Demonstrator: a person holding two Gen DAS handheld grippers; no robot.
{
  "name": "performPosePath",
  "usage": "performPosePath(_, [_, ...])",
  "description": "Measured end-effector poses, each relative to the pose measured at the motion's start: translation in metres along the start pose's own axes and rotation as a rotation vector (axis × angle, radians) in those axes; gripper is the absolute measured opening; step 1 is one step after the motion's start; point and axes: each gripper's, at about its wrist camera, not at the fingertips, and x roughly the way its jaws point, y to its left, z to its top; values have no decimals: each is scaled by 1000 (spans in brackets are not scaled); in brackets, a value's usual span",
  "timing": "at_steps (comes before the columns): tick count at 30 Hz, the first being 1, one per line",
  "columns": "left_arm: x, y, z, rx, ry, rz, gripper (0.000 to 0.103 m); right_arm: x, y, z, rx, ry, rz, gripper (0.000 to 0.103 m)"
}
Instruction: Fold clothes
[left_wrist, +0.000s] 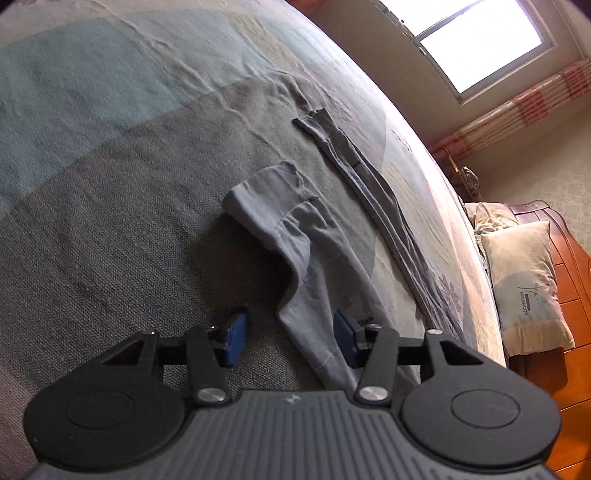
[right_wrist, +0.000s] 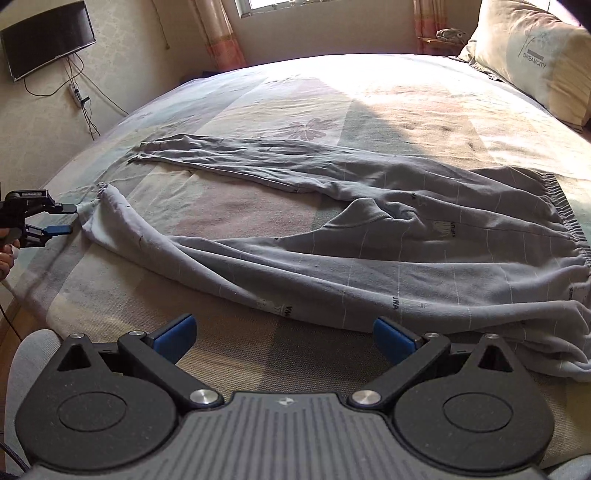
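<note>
Grey sweatpants (right_wrist: 424, 258) lie spread on the bed, waistband (right_wrist: 569, 229) at the right, both legs running left. The near leg's cuff (right_wrist: 99, 214) lies by my left gripper (right_wrist: 64, 219), which is open with the cuff at its fingertips. In the left wrist view the left gripper (left_wrist: 290, 332) is open, and the near leg (left_wrist: 314, 288) runs between its blue pads without being clamped. The far leg (left_wrist: 369, 192) lies flat beyond. My right gripper (right_wrist: 282, 338) is open and empty, just in front of the near leg's edge.
The bed (right_wrist: 332, 96) has a patterned cover. A pillow (right_wrist: 535, 55) leans at the headboard on the right. A wall TV (right_wrist: 44, 37) and cables hang at the left. A window (left_wrist: 480, 40) and curtains are beyond the bed. Wooden floor (left_wrist: 576, 369) lies beside it.
</note>
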Motion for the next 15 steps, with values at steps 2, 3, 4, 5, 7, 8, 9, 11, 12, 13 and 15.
performPosePath(2, [4, 10, 2, -47, -42, -57, 50, -2, 2, -1, -12, 1, -9, 103])
performPosePath(3, [7, 16, 4, -77, -61, -89, 50, -3, 1, -2, -14, 3, -18, 103])
performPosePath(4, [11, 21, 7, -105, -80, -117, 50, -4, 0, -2, -13, 6, -31, 103])
performPosePath(5, [15, 22, 10, -113, -93, -130, 50, -4, -2, -3, -7, 9, -41, 103])
performPosePath(7, [21, 23, 15, -118, -114, -138, 46, -3, -5, -3, 10, 15, -56, 103])
performPosePath(8, [25, 22, 17, -119, -123, -136, 45, -2, -6, -3, 17, 17, -60, 103])
performPosePath(9, [29, 21, 19, -123, -133, -139, 45, 0, -7, -3, 24, 18, -63, 103])
performPosePath(11, [31, 20, 19, -132, -147, -138, 43, 3, -6, -3, 25, 22, -64, 103])
performPosePath(12, [31, 19, 18, -134, -149, -133, 42, 5, -4, -3, 20, 24, -65, 103])
performPosePath(13, [31, 18, 16, -130, -145, -133, 40, 6, -1, -3, 12, 27, -65, 103])
performPosePath(15, [30, 17, 11, -99, -140, -105, 33, 7, 4, -4, -10, 31, -64, 103])
